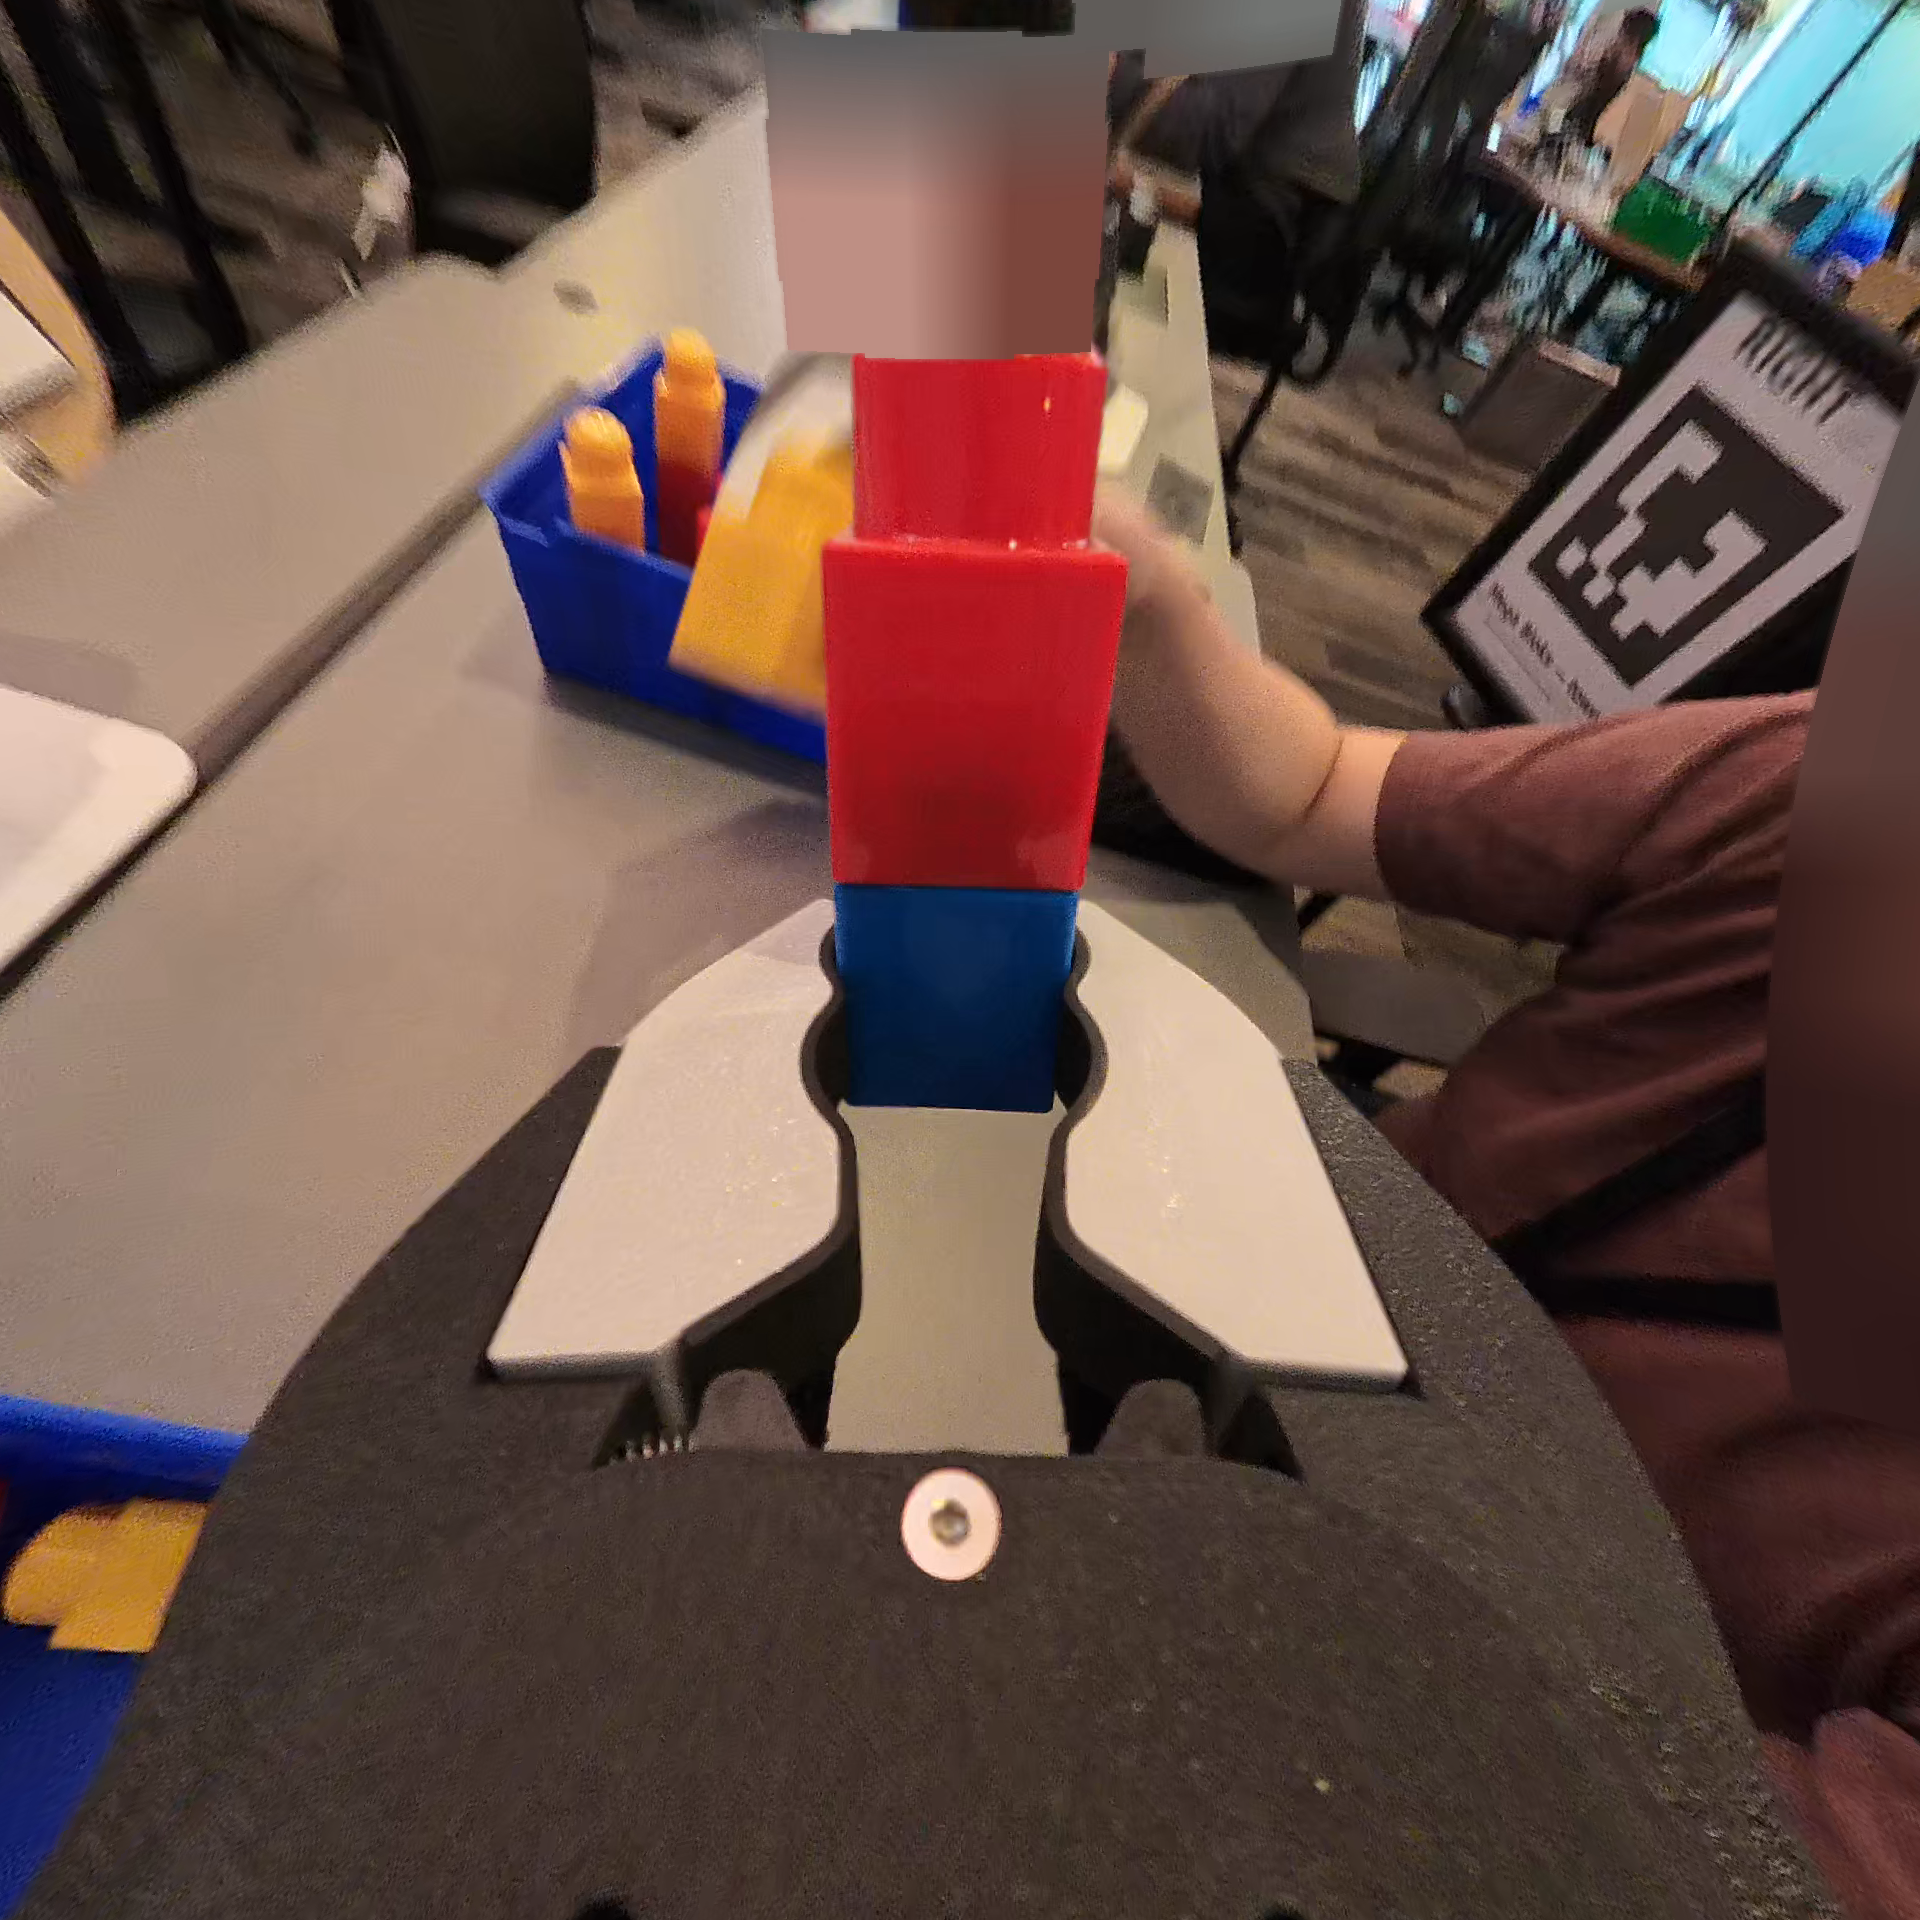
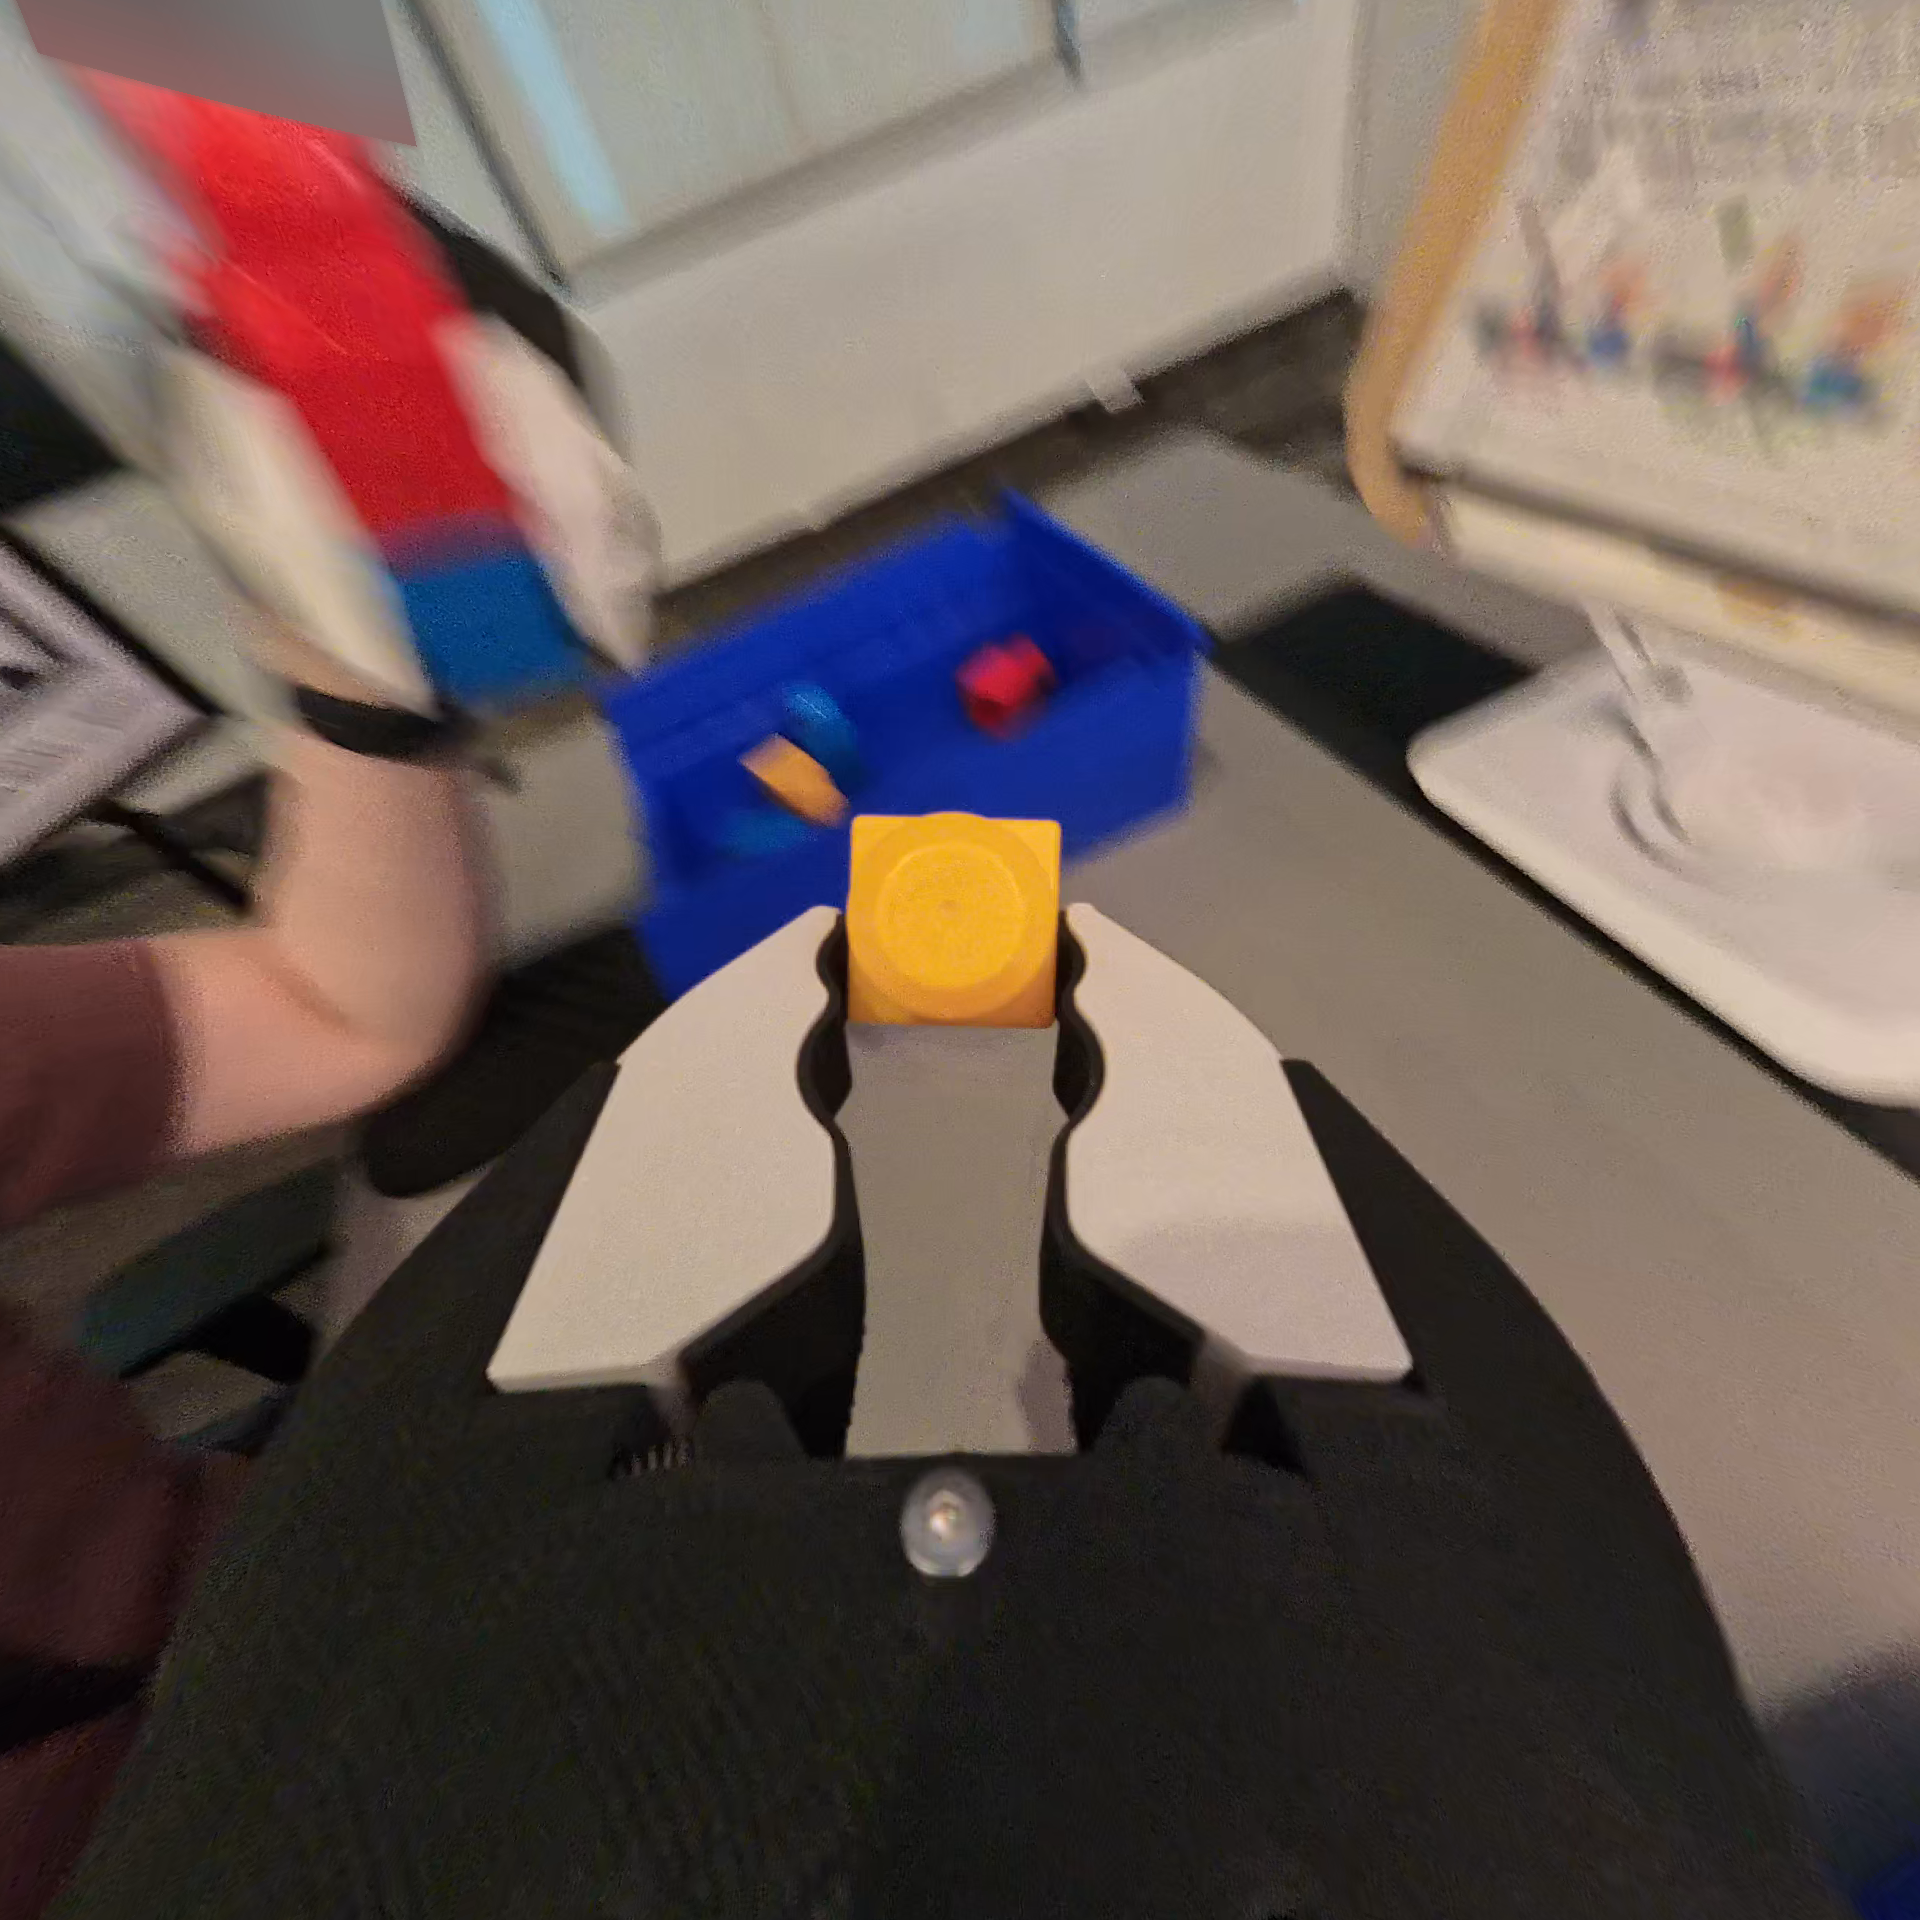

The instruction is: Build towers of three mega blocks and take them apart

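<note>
Left tool (image 1: pixel 954 997): closed on the blue plastic block (image 1: pixel 951 1003) at the foot of a three-block tower; both grey fingertips (image 1: pixel 774 997) press its sides.
Tower: blue block lowest, a red plastic block (image 1: pixel 971 717) seated on it, a second red plastic block (image 1: pixel 977 447) on top; its upper end runs under a blurred patch. The stack points away from the left wrist camera, held clear above the grey tabletop (image 1: pixel 343 935).
Right tool (image 2: pixel 954 961): closed on a single yellow plastic block (image 2: pixel 954 920), round stud facing the camera; grey fingertips (image 2: pixel 1117 966) touch its left and right faces.
Right tool seen from the left wrist view: blurred, beyond the tower, with the yellow block beside the tower's left edge.
Far blue plastic bin (image 1: pixel 582 582): on the tabletop beyond the tower, with orange-yellow blocks (image 1: pixel 603 478) standing in it.
Near blue plastic bin (image 2: pixel 1091 769): ahead of the right tool on the tabletop, holding a small red block (image 2: pixel 1003 681), a blue piece and a yellow piece, all blurred.
Person: forearm in a maroon sleeve (image 1: pixel 1590 810) reaching in from the right of the left wrist view.
Background: a framed black-and-white marker board (image 1: pixel 1683 520) leaning at right.
</note>
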`<action>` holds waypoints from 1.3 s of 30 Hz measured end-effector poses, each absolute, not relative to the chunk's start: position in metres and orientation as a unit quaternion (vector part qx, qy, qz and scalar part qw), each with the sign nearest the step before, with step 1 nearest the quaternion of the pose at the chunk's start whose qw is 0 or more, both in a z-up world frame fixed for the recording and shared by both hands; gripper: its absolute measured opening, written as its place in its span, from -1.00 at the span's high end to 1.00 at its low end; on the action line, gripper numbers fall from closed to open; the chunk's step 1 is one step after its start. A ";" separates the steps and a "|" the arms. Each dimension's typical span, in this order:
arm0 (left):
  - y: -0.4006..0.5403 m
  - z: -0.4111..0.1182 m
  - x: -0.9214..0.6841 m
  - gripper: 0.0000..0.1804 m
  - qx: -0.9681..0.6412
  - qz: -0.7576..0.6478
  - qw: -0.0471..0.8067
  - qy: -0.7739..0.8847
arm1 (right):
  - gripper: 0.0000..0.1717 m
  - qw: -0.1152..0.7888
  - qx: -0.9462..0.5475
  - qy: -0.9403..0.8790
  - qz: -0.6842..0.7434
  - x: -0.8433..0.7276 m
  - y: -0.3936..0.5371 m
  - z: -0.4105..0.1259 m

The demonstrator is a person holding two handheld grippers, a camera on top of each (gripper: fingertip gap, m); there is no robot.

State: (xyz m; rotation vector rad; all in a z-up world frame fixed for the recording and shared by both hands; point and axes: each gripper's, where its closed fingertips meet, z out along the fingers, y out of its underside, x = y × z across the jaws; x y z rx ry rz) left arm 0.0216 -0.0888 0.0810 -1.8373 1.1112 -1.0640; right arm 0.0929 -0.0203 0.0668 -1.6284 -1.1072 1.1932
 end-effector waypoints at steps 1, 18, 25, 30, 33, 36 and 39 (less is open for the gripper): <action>-0.088 0.070 0.028 0.61 -0.724 -0.405 0.344 0.441 | 0.57 0.416 -0.607 -0.442 0.513 0.100 -0.035 0.092; -0.113 -0.019 0.065 0.61 -0.754 -0.270 0.178 0.572 | 0.57 0.266 -0.615 -0.607 0.427 0.105 -0.092 0.044; -0.109 0.015 0.081 0.61 -0.724 -0.376 0.235 0.528 | 0.54 0.338 -0.549 -0.507 0.573 0.088 -0.085 0.097; -0.104 0.026 0.084 0.61 -0.715 -0.380 0.268 0.522 | 0.56 0.377 -0.532 -0.471 0.594 0.086 -0.080 0.113; -0.105 0.030 0.089 0.61 -0.704 -0.369 0.290 0.532 | 0.57 0.356 -0.520 -0.469 0.619 0.090 -0.085 0.117; -0.105 0.034 0.093 0.61 -0.707 -0.392 0.286 0.514 | 0.57 0.369 -0.518 -0.468 0.613 0.090 -0.083 0.118; -0.108 0.034 0.095 0.61 -0.700 -0.427 0.266 0.506 | 0.57 0.384 -0.528 -0.476 0.589 0.088 -0.082 0.115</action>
